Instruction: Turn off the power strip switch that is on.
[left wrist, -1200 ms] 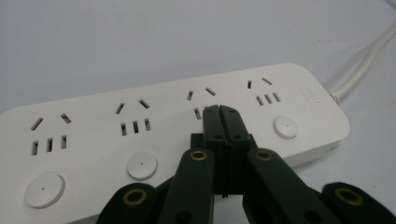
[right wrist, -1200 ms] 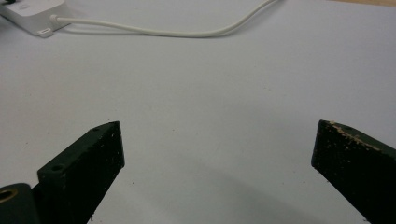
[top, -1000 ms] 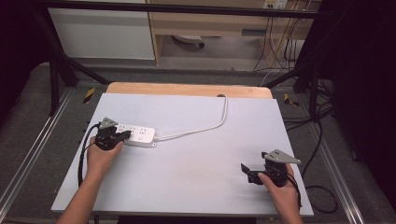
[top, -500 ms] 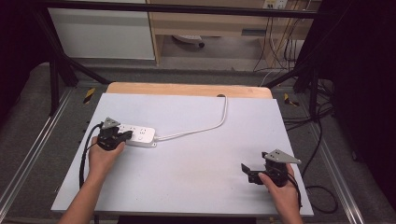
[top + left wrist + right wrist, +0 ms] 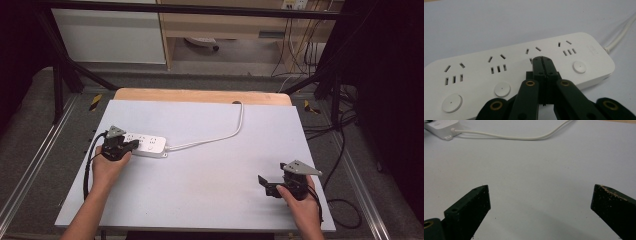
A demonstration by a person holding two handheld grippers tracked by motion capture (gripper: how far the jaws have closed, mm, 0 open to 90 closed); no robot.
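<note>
A white power strip [image 5: 146, 144] of smooth, glossy plastic was seen lying flat on the matte pale grey table top [image 5: 210, 200], toward its left side. The strip was a long slab with rounded corners, set with a row of slotted sockets, each paired with a round, flat white button [image 5: 579, 67]. A thick white cable [image 5: 220, 136] was led from its right end in a curve toward the table's far edge, where a strip of bare wood [image 5: 200, 96] was exposed.

The left gripper [image 5: 131, 145] was held at the near left end of the strip, its black jaws pressed together with nothing between them; in the left gripper view the closed tips [image 5: 543, 61] were seen resting on or just above the strip's top face, beside a socket near the middle. Contact could not be confirmed.

The right gripper [image 5: 266, 184] was held well apart from the strip, near the table's right front, with its scuffed black jaws spread wide over bare table.
</note>
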